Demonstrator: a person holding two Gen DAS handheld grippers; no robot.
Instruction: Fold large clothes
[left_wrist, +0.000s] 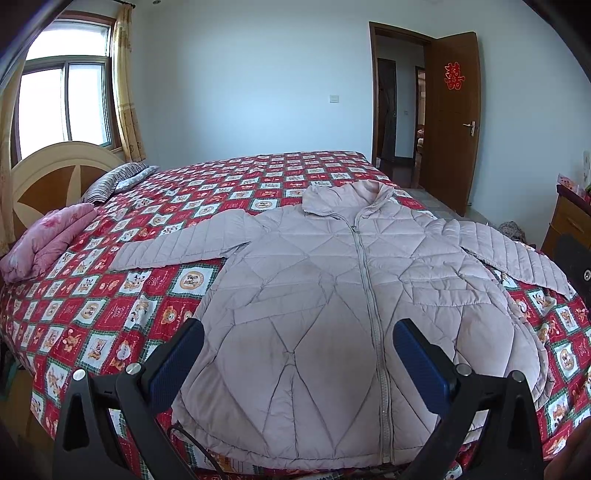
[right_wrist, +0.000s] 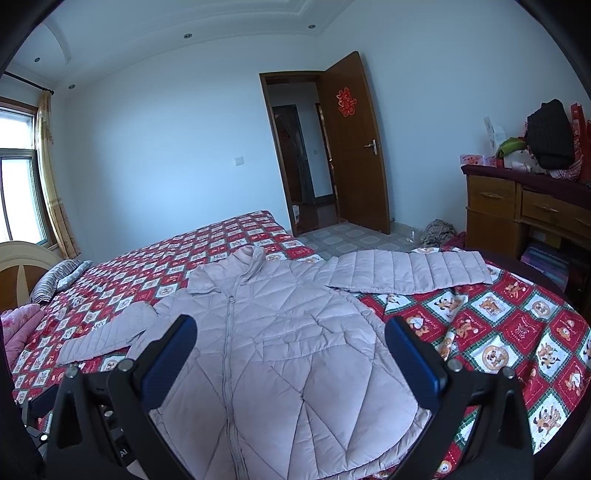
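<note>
A pale pink quilted jacket (left_wrist: 332, 295) (right_wrist: 280, 332) lies flat and zipped on the bed, collar toward the far side, hem toward me. Its sleeves spread out to both sides: the left sleeve (left_wrist: 177, 243) (right_wrist: 107, 336) and the right sleeve (left_wrist: 517, 254) (right_wrist: 410, 273). My left gripper (left_wrist: 298, 332) hovers open above the jacket's lower left half, nothing between its blue pads. My right gripper (right_wrist: 290, 328) hangs open above the lower right half, also holding nothing.
The bed carries a red patterned quilt (left_wrist: 92, 314) (right_wrist: 517, 332). A folded pink blanket (left_wrist: 48, 236) and a striped pillow (left_wrist: 114, 177) lie near the headboard (left_wrist: 48, 173). A wooden dresser (right_wrist: 524, 206) with clutter stands right of the bed. A brown door (right_wrist: 354, 147) stands ajar.
</note>
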